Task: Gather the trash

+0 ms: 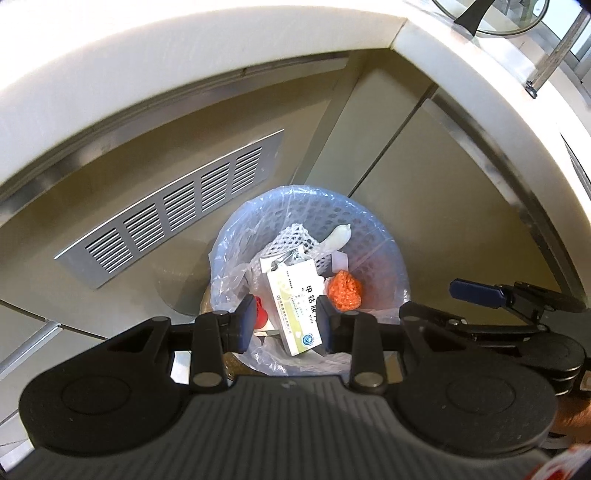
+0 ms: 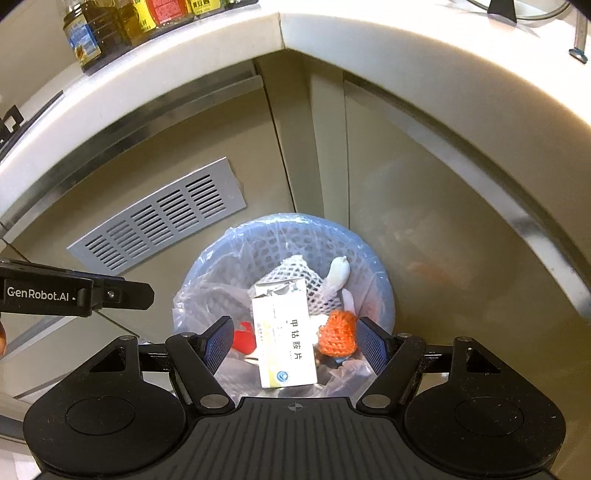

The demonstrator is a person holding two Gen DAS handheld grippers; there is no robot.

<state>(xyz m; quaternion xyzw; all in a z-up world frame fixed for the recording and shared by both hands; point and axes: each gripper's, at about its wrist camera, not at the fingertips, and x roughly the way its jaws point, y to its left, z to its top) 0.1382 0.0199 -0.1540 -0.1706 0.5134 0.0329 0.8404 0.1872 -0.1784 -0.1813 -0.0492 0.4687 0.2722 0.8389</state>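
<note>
A blue mesh trash bin [image 1: 373,225] lined with a clear bag stands on the floor in a cabinet corner; it also shows in the right wrist view [image 2: 258,236]. Inside lie a white medicine box [image 1: 291,299] [image 2: 284,328], an orange foam net [image 1: 345,291] [image 2: 337,334], white foam netting [image 1: 295,240] [image 2: 295,273], a white glove [image 1: 338,236] [image 2: 340,273] and a red scrap [image 1: 260,314] [image 2: 243,339]. My left gripper [image 1: 286,325] is open and empty above the bin. My right gripper [image 2: 295,341] is open and empty above it too, and shows at the right of the left view [image 1: 476,291].
A white countertop [image 1: 184,66] [image 2: 406,55] wraps around the corner above the bin. A grey vent grille [image 1: 177,206] [image 2: 162,218] sits in the left cabinet panel. Oil and sauce bottles [image 2: 110,26] stand on the counter at the far left.
</note>
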